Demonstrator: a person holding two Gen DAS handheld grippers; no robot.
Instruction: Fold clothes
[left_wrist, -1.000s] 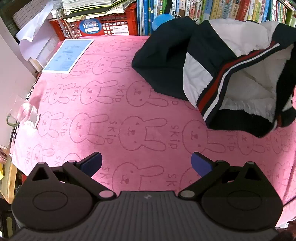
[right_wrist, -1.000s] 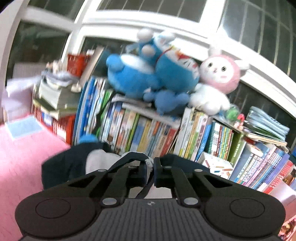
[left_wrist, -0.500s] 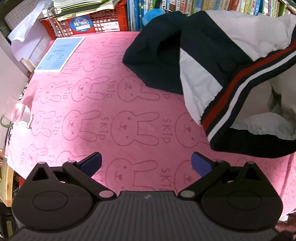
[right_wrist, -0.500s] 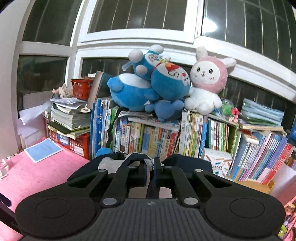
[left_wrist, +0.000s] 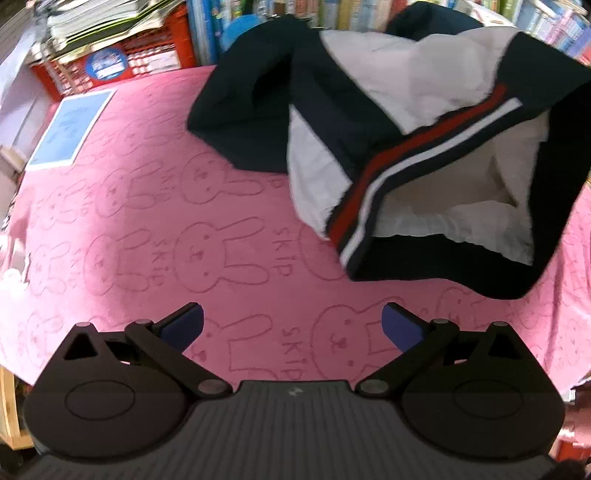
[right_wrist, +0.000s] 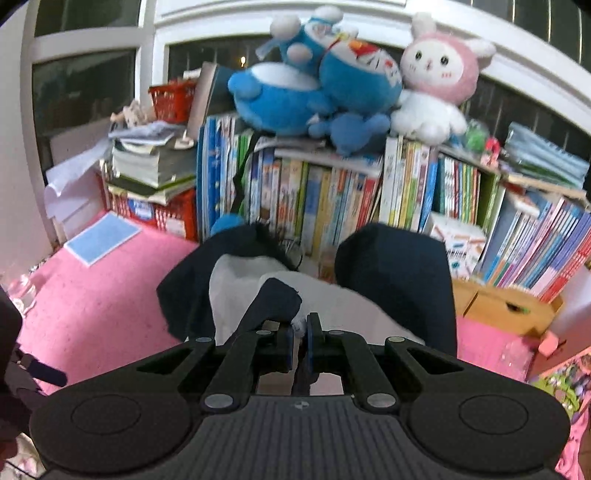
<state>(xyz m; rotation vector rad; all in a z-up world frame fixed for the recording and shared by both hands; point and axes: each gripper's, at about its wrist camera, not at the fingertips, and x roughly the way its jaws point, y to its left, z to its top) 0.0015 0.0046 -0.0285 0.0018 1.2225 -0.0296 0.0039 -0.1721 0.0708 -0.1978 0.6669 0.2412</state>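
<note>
Jacket (left_wrist: 369, 122) lowered toward cloth (left_wrist: 147, 221); right tongs (right_wrist: 299, 345) still clamped.

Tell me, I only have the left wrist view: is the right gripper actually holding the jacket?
Observer: Yes, the right gripper is shut on a fold of the jacket near its white lining.
Operator: What's behind the garment?
Observer: A row of upright books with blue plush toys on top.
Operator: Anything at the far right of the table?
Observer: A tan cardboard box sits there beside the jacket.
</note>
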